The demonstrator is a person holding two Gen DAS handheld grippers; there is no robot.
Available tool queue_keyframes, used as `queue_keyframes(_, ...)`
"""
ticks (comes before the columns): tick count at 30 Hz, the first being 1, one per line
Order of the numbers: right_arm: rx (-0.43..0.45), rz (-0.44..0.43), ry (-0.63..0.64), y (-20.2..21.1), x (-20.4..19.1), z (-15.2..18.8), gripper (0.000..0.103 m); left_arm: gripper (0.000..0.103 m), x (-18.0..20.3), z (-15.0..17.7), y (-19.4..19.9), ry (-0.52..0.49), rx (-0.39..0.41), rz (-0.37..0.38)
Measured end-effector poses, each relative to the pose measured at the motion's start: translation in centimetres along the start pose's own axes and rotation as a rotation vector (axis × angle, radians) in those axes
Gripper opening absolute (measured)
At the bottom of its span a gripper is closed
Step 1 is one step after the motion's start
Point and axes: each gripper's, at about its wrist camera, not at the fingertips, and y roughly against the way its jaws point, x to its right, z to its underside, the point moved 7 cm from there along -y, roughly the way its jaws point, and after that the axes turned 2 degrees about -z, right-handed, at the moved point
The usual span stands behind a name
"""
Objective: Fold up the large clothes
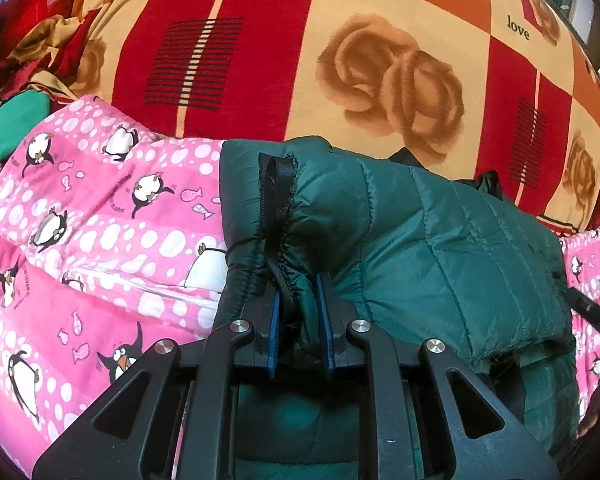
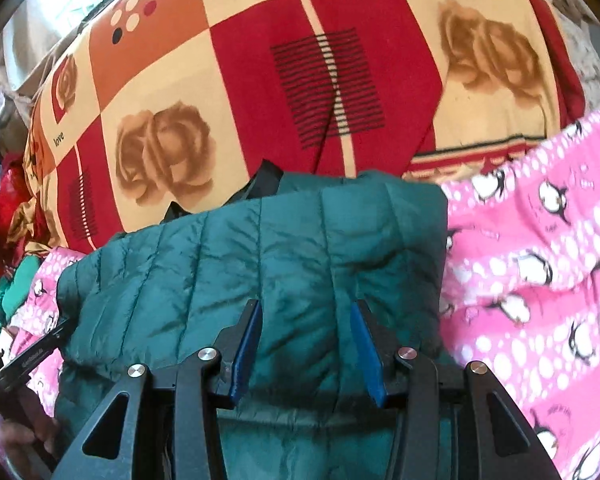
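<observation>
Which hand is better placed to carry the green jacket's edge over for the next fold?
Left, probably. The left tongs are pinched on the green quilted jacket at its black-trimmed edge, so they already have hold. The right tongs stand apart over the jacket's padded middle, gripping nothing.

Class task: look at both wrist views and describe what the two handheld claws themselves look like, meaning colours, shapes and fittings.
Both the left claw and the right claw are matte black linkage frames with triangular cut-outs in the outer arms and round silver pivot bolts. Each finger carries a flat blue pad. No cables or sleeves show.
</observation>
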Motion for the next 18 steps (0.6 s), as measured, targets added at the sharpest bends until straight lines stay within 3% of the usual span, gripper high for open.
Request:
queue_keyframes(9, -0.101, 0.039, 0.013, -3.5, -0.5, 1.7, 0.044, 0.017, 0.1, 0.2, 0.1, -0.017, 0.006, -0.012)
queue_keyframes(14, -0.111, 0.042, 0.002, -2.1, -0.8, 1.2, 0.044, 0.018, 0.1, 0.2, 0.2, -0.016, 0.003, -0.003)
queue_keyframes(18, -0.061, 0.035, 0.001, 0.4, -1.2, 0.7, 0.044, 0.019, 0.1, 0.2, 0.1, -0.010, -0.001, 0.008)
